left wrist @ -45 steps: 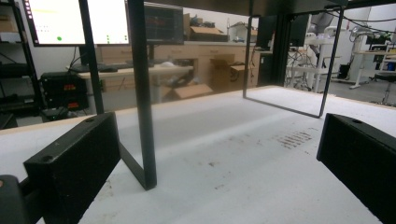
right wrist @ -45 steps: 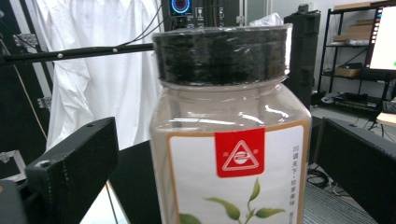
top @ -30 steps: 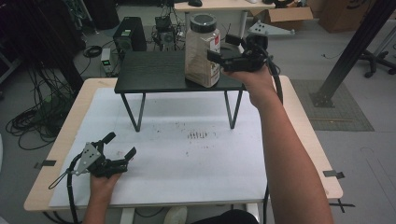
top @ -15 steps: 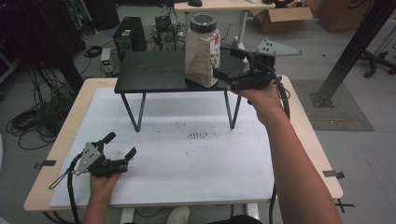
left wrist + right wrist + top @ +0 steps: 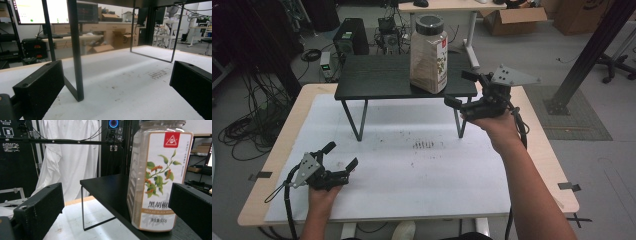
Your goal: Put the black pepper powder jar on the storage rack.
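Right gripper (image 5: 466, 92), fingers apart, is levelled beside jar (image 5: 428, 54) at upper centre for grasping; left gripper (image 5: 339, 157), fingers apart, is rested lower left.

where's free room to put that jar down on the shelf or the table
The black shelf is bare left of the jar. The white mat is open between the left gripper and right gripper. Crowded only around the jar.

On the worktop (image 5: 412, 170) stands a small shelf (image 5: 382, 77) (toward the far edge), with a jar (image 5: 428, 47) upright on its right end.
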The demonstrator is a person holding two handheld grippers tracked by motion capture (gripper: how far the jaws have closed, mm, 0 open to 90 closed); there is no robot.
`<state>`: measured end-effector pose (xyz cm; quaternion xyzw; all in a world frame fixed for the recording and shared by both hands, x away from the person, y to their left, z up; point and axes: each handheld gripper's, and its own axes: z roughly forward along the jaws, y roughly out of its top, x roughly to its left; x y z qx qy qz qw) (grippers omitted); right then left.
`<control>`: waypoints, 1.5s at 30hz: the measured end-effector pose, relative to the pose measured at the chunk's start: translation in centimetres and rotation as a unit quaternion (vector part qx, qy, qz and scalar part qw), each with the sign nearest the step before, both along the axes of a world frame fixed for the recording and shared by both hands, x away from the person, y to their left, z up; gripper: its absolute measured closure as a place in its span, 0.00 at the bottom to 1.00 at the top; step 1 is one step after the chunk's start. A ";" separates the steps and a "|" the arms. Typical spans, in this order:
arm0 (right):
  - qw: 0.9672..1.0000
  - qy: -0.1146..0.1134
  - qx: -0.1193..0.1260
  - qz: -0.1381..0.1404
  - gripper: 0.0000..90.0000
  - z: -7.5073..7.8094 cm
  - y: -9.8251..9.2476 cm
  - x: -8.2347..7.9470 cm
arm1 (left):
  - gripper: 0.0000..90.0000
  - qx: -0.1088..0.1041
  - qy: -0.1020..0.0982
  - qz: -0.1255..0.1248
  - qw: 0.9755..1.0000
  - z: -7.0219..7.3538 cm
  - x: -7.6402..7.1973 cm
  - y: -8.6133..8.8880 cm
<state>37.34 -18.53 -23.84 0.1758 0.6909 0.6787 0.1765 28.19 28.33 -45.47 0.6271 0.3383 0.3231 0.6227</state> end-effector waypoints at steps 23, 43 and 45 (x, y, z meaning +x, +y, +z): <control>1.000 0.005 0.021 0.003 0.00 -6.0 -0.3 -1.7 | 0.00 -0.001 -0.001 0.000 1.000 0.0 0.0 0.0; 0.999 0.020 0.030 -0.004 0.00 -11.2 0.3 -1.8 | 0.00 -0.001 -0.001 0.000 1.000 0.0 0.0 0.0; 0.999 0.025 0.029 -0.005 0.00 -11.8 0.3 -1.8 | 0.00 -0.001 -0.001 0.000 1.000 0.0 0.0 0.0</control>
